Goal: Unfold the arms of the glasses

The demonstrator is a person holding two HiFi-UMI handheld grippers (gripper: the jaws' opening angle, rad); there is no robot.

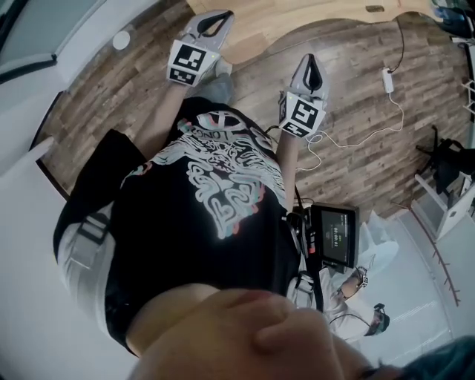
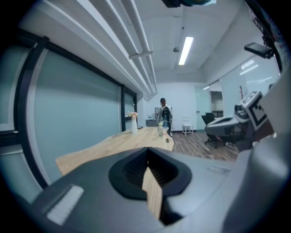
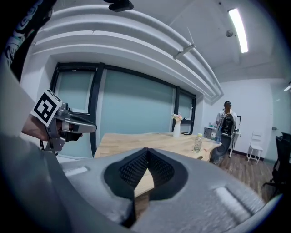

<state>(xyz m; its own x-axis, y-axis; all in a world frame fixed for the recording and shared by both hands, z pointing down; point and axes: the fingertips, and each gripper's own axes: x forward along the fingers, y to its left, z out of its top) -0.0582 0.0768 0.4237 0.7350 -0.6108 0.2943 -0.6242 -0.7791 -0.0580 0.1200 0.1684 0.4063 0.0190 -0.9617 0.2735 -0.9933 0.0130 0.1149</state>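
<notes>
No glasses can be made out in any view. I hold both grippers out in front of my chest, over the wood floor and short of a light wooden table (image 1: 297, 18). In the head view my left gripper (image 1: 213, 21) points at the table's near edge, and my right gripper (image 1: 310, 68) is lower and to the right. The left gripper (image 2: 146, 150) has its jaws closed together with nothing between them. The right gripper (image 3: 146, 150) is shut and empty too. A small dark item (image 2: 167, 140) lies on the table (image 2: 113, 148), too small to identify.
On the table (image 3: 150, 140) stand a white vase with flowers (image 3: 176, 126) and a clear bottle (image 3: 197, 143). A person (image 3: 226, 120) stands at its far end, with office chairs (image 2: 216, 127) nearby. A white cable with a charger (image 1: 387, 78) lies on the floor.
</notes>
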